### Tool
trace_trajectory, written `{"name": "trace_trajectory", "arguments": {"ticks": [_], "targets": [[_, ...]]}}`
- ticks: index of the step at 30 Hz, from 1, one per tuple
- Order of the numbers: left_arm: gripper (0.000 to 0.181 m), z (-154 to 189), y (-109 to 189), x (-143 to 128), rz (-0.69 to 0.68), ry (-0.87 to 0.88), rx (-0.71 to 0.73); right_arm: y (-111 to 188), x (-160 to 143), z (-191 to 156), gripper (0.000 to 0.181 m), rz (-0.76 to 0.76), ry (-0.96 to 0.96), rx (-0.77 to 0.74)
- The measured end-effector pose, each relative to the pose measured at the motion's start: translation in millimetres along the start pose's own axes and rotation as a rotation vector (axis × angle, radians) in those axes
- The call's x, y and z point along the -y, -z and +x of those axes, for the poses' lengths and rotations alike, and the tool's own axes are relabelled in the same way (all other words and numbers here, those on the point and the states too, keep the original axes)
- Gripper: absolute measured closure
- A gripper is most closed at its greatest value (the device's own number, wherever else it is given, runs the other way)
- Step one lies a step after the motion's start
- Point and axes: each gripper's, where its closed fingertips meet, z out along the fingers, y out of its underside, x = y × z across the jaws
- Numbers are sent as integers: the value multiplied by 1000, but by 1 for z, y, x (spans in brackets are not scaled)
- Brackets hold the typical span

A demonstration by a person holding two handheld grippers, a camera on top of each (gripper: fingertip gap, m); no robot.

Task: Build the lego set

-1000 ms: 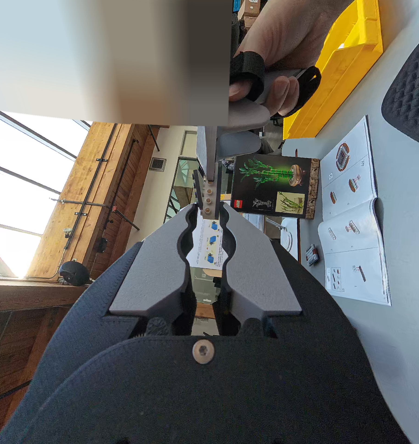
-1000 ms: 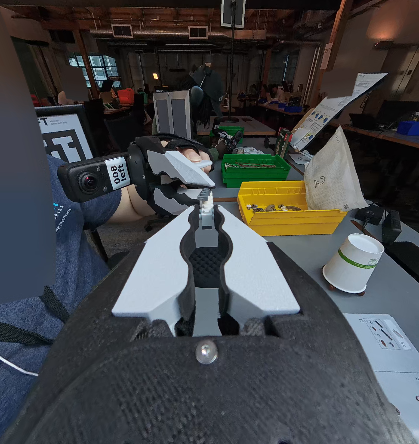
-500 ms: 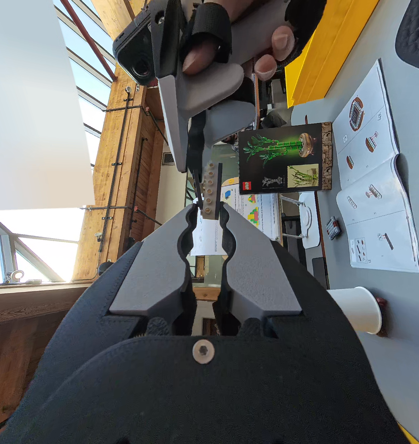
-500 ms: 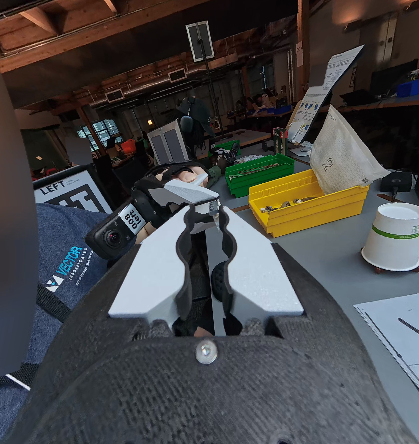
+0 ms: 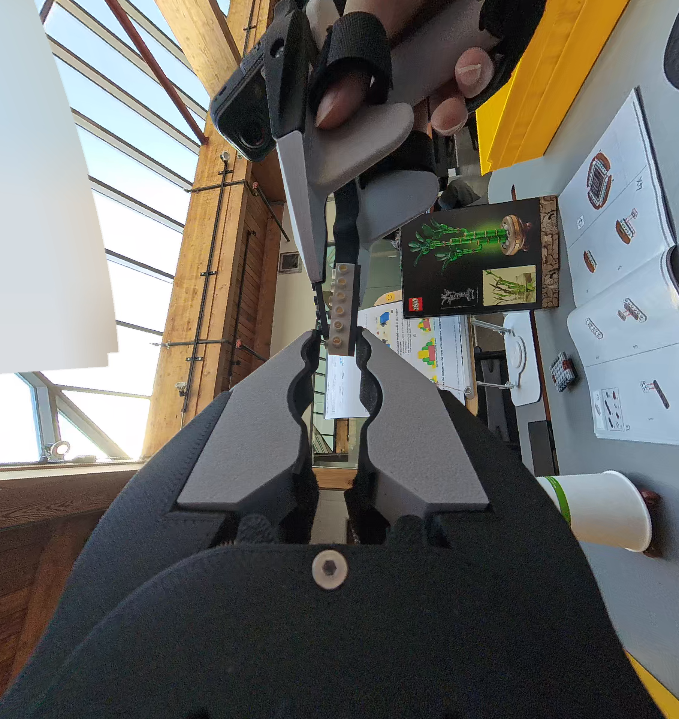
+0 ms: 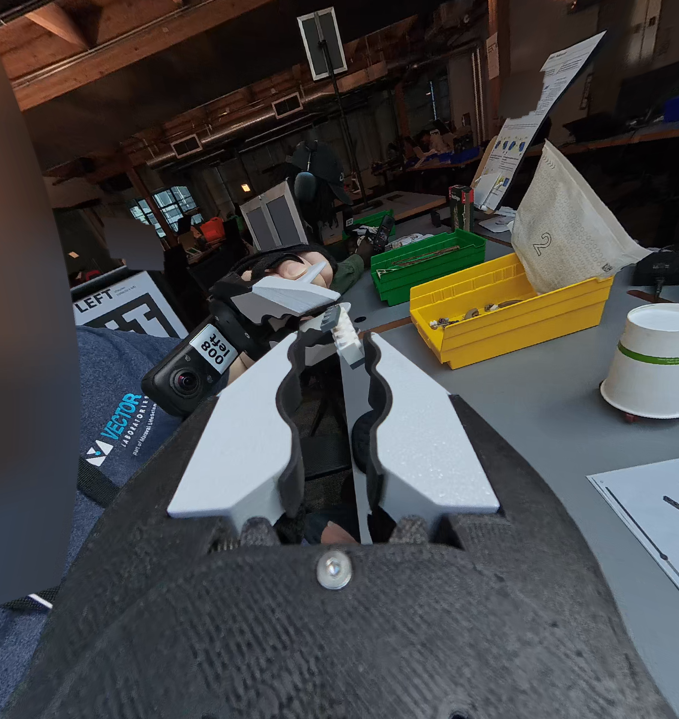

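The left tool point(image 5: 337, 339) pinches the near end of a tan studded brick point(image 5: 341, 309), raised above the grey counter point(image 6: 525, 397). The right tool point(image 6: 332, 340) stands slightly spread around it.

The lower end of the grey studded brick point(image 5: 341, 311) lay hidden between the left gripper's point(image 5: 336, 342) fingertips. The yellow bin point(image 5: 540, 89) and open instruction booklet point(image 5: 637, 295) ran off the frame edge. Pieces inside the yellow bin point(image 6: 486, 311) were too small to identify.
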Motion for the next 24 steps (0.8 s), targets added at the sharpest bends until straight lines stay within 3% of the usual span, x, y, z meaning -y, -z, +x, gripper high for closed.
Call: {"name": "trace_trajectory", "arguments": {"ticks": [10,17,24], "targets": [[165,7,-4,3,-3,-36,-11,2,2,6,166,79,-137,28],[165,9,-3,4,5,-33,-27,1,1,4,169,100,-117,50],[165,7,-2,9,44,50,-47,3,2,-4,153,78,194,7]]}}
